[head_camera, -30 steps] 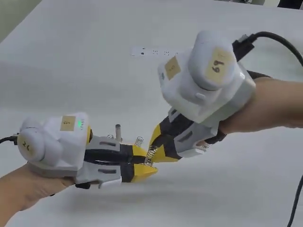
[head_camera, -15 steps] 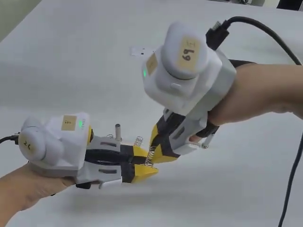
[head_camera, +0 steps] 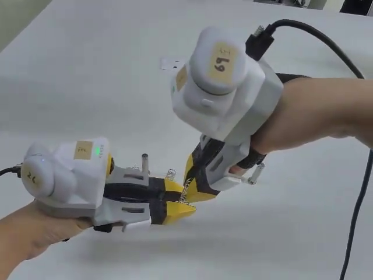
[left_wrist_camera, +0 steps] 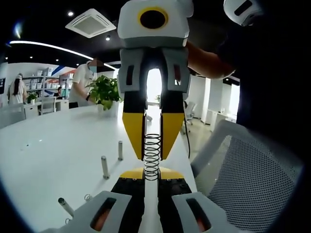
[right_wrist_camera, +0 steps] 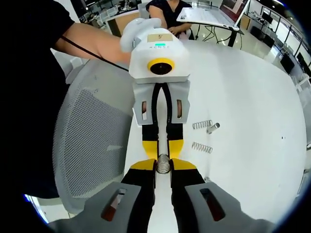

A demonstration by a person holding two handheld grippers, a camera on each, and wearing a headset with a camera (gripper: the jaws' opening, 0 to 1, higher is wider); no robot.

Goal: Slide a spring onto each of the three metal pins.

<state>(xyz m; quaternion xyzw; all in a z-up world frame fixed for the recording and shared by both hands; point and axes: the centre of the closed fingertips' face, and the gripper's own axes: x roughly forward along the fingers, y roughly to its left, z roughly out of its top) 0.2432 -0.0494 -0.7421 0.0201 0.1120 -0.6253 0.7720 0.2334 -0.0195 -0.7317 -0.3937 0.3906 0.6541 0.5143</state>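
Spring is sitting clamped between the right gripper's jaws, with its other end reaching the left gripper's nearly closed tips; I cannot tell whether those are gripping it. Pins are standing on the table nearby, and spare springs are lying there too.

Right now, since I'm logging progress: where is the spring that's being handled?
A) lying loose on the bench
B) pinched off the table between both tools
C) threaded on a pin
B: the spring is off the table, with the tips of the left tool and the right tool closed on it.
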